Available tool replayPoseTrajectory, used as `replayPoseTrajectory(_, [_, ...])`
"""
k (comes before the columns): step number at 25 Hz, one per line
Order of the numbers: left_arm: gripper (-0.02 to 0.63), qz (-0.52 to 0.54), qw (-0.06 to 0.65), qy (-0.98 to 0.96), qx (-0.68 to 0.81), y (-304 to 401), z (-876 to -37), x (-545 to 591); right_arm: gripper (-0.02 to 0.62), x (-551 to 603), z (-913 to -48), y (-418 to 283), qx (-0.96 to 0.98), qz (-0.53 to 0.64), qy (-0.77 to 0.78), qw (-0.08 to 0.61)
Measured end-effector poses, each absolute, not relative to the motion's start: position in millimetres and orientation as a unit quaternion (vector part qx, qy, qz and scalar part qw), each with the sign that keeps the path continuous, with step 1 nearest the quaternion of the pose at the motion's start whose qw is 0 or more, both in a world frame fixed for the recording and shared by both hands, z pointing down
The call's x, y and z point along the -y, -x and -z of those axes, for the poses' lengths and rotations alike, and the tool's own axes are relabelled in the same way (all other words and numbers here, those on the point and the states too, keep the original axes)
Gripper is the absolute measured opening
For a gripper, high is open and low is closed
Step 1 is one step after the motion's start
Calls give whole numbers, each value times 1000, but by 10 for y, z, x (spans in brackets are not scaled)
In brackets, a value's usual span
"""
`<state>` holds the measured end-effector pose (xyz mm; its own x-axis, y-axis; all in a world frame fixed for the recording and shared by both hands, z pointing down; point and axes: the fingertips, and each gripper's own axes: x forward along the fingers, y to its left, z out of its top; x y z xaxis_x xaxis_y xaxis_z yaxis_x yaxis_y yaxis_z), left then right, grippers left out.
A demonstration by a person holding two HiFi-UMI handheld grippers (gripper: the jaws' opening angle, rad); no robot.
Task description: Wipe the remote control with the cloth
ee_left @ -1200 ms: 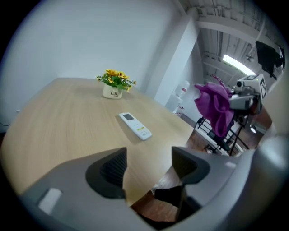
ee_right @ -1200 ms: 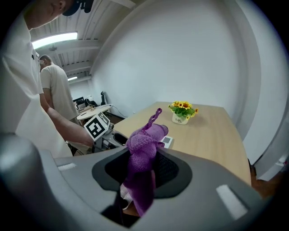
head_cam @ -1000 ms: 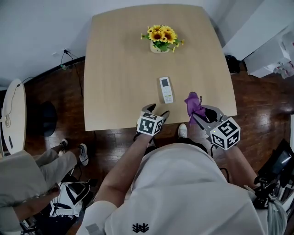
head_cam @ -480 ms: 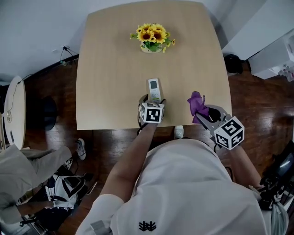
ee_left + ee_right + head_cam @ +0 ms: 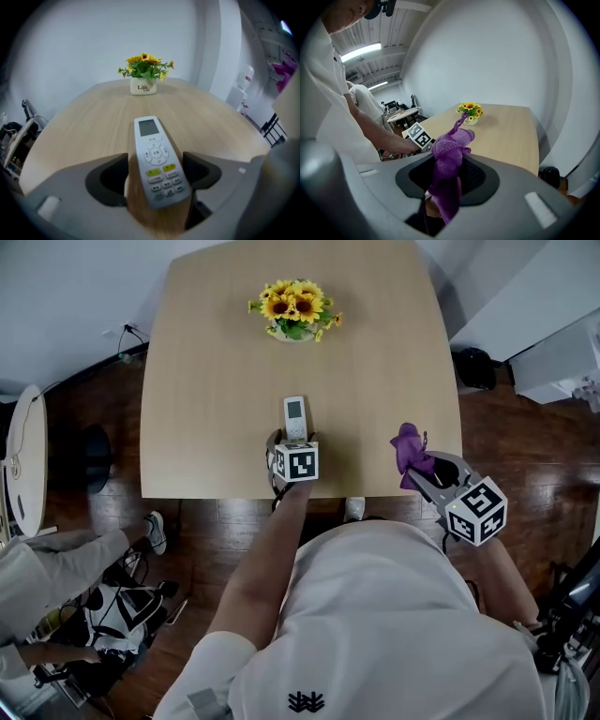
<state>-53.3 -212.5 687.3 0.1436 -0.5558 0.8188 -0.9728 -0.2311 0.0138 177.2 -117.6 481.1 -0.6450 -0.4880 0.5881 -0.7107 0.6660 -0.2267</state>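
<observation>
A white remote control (image 5: 295, 417) lies on the light wooden table (image 5: 206, 381), close to its near edge. My left gripper (image 5: 293, 442) stands open over the remote's near end. In the left gripper view the remote (image 5: 156, 157) lies flat between the two spread jaws of the left gripper (image 5: 157, 174), with bare wood showing beside it. My right gripper (image 5: 419, 465) hangs at the table's near right corner, shut on a bunched purple cloth (image 5: 409, 448). The cloth (image 5: 449, 159) stands up from between the jaws of the right gripper (image 5: 446, 180).
A white pot of sunflowers (image 5: 293, 307) stands at the table's far middle. Dark wooden floor surrounds the table. At the left are a small round table (image 5: 21, 465), a seated person's legs (image 5: 56, 563) and a bag (image 5: 127, 610). White cabinets (image 5: 539, 324) stand at the right.
My left gripper has come forward from the table's edge to the remote, and its jaws now sit on either side of the remote's near end. The right gripper still holds the cloth.
</observation>
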Motion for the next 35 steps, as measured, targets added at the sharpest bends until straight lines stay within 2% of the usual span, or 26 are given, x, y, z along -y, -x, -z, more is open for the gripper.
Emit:
replayPoseTrajectory(5, [290, -334, 273, -717, 547, 435, -6868, 2090, 129, 1168, -4877, -1866, 878, -230, -337, 249])
replayPoseTrajectory(14, [281, -354, 250, -753, 494, 468, -6734, 2045, 129, 1256, -4779, -1835, 885, -215, -345, 228])
replayPoseTrajectory(22, [278, -316, 190, -826, 427, 275, -5962, 1923, 129, 1451, -4531, -1567, 896, -195, -348, 194])
replayPoseTrajectory(30, [276, -283, 137, -878, 361, 104, -5239, 1777, 129, 1744, -3930, -899, 918, -186, -343, 78])
replayPoseTrajectory(35, [276, -278, 114, -899, 319, 41, -5033, 1662, 129, 1791, -3678, -335, 928, -193, -318, 29])
